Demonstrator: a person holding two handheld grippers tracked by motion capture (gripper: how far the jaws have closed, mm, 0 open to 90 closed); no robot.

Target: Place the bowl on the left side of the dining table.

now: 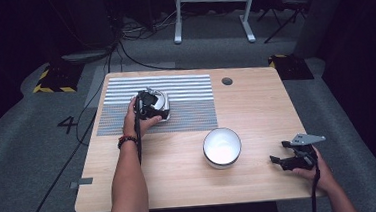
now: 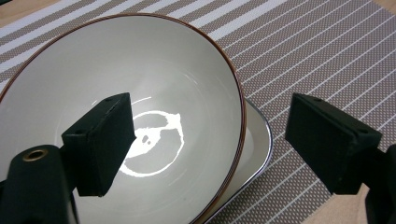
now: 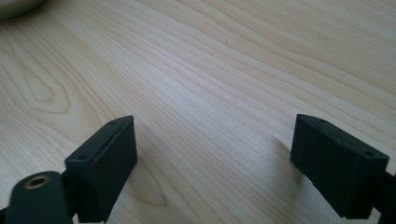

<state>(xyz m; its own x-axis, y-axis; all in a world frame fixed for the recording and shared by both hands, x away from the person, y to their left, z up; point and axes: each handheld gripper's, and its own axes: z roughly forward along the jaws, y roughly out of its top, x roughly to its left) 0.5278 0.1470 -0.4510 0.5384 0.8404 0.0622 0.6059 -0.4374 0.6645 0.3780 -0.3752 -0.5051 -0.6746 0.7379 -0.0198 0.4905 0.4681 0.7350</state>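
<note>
Forearms reach in from the bottom of the high view over a pale wooden surface (image 1: 181, 181). At left, the left claw (image 1: 152, 104) sits over a brown-rimmed bowl (image 1: 158, 99) on a striped placemat (image 1: 186, 106) at the far side of the surface. A second white bowl (image 1: 222, 146) stands alone nearer the person, well apart from the mat. At right, the right claw (image 1: 280, 160) hovers low near the surface's edge, its jaws spread and holding nothing.

From the left gripper view, the left claw (image 2: 210, 140) is wide open astride the brown-rimmed bowl's (image 2: 154, 74) rim: one jaw hangs inside the glossy white hollow, the other outside above the placemat (image 2: 317, 51). Neither jaw can be seen pressing the rim. The bowl rests tilted on a square-cornered white dish (image 2: 257, 140) with a metallic edge.

From the right gripper view, the right claw (image 3: 215, 154) gapes wide over bare wood grain (image 3: 210, 70), empty, with the white bowl's (image 3: 14, 7) edge at the upper left corner.
</note>
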